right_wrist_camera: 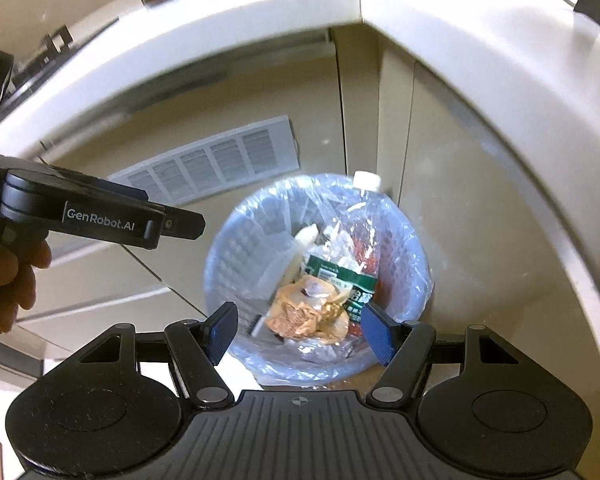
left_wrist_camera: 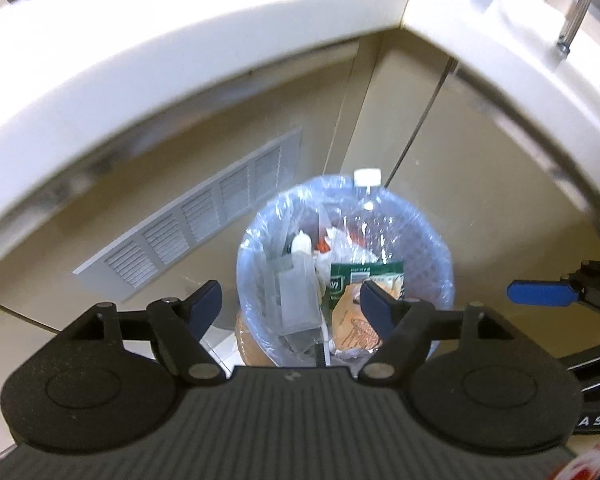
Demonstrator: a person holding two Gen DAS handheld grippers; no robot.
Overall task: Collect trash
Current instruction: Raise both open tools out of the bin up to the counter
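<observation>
Both grippers hang over the bin (left_wrist_camera: 344, 280), which sits on the floor tucked into the corner under the white worktop (left_wrist_camera: 180, 80), just right of a wall vent (left_wrist_camera: 204, 220). The left gripper (left_wrist_camera: 292, 300) is spread wide with nothing between its pads, and so is the right gripper (right_wrist_camera: 300, 326), also empty. The bin lies straight below and a bit ahead of both, so neither hand looks much nearer. It's lined with a clear bag and packed: a bottle (left_wrist_camera: 366, 196) sticks up at the far rim, a green packet (right_wrist_camera: 340, 276) and a crumpled brown wrapper (right_wrist_camera: 304, 312) on top. My guess is they'd go for the bag's rim next.
</observation>
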